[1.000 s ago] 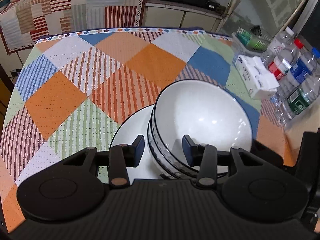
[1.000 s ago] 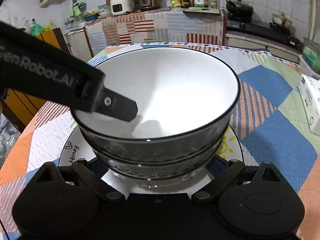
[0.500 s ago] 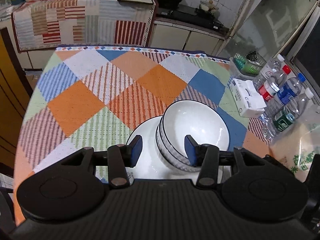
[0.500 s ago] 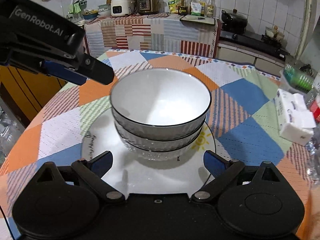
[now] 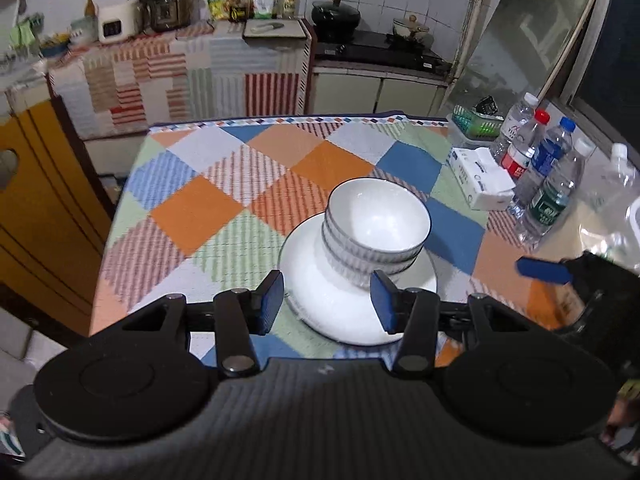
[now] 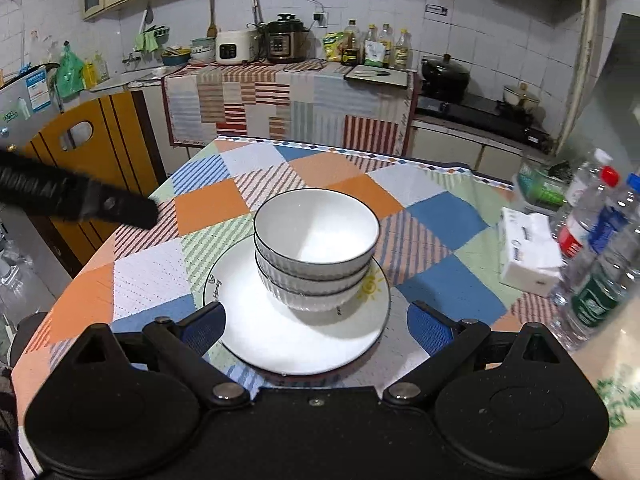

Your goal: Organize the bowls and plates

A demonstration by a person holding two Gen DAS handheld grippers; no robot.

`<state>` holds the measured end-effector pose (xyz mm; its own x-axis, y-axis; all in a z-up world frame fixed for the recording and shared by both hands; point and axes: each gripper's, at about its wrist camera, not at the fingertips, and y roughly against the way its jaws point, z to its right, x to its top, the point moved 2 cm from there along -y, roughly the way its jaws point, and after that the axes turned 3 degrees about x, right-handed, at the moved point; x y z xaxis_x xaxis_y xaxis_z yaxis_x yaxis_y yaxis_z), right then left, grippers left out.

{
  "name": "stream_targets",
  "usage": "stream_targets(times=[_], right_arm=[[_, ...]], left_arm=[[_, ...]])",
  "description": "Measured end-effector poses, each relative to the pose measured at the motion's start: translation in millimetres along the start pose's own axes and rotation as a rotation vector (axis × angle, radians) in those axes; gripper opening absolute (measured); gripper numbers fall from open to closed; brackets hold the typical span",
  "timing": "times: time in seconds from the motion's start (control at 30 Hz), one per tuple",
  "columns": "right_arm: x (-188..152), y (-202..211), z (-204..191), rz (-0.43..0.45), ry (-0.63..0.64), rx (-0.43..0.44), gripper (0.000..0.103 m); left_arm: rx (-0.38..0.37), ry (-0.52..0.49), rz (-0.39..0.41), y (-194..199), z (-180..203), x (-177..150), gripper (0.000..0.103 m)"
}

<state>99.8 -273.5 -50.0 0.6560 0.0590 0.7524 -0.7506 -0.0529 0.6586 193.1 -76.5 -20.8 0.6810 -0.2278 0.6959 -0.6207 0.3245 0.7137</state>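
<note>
Checked tablecloth [image 6: 208, 208] covering table, kitchen counter behind. White plate [image 6: 304, 344] near front edge, centre. 3 stacked ribbed bowls [image 6: 316, 240] on plate (sun print beside them). Tissue box [image 6: 528, 256], water bottles [image 6: 600, 240] to right. Left gripper [image 5: 326, 300] above plate, jaws apart, nothing btwn. Right gripper [image 6: 316, 326] wide apart, empty.

Left gripper [image 5: 326, 303]: angled downward, blue-padded jaws partly apart, nothing clamped between them; also seen in the right wrist view as a dark finger reaching in from the left edge. Right gripper [image 6: 316, 326]: angled downward too, jaws spread wide with nothing gripped, one blue pad tip showing at the right edge of the left wrist view.
</note>
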Motion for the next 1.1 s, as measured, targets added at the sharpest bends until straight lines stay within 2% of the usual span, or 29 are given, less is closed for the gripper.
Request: stream_targets(times=[0.2,0.37,0.6,0.73,0.8,0.93,1.1], right_arm=[[-11,23,1,-0.029,-0.015,-0.053,0.099],[-21,38,2,-0.050,-0.023,-0.073,0.099],[-32,64,-1,-0.033,-0.029,-0.109,0.099],[-36,75,-7,-0.007,-0.032,-0.124,0.101],[-38,78,-11,0.007,-0.025,-0.139,0.101],[-43,77,-13,0.015,-0.032,-0.130,0.101],[-52,77,-9,0.024,-0.069,-0.141,0.101]], left_arm=[[0.058,-0.032,0.025,27,4,-25,0.052],[0.035,-0.015,0.006,37,10,-41,0.059],[0.030,0.005,0.008,49,17,-58,0.066],[0.085,0.007,0.032,52,19,-63,0.070],[0.115,0.006,0.036,50,19,-64,0.078],[0.120,0.019,0.020,44,16,-68,0.081],[0.128,0.034,0.027,43,11,-76,0.092]])
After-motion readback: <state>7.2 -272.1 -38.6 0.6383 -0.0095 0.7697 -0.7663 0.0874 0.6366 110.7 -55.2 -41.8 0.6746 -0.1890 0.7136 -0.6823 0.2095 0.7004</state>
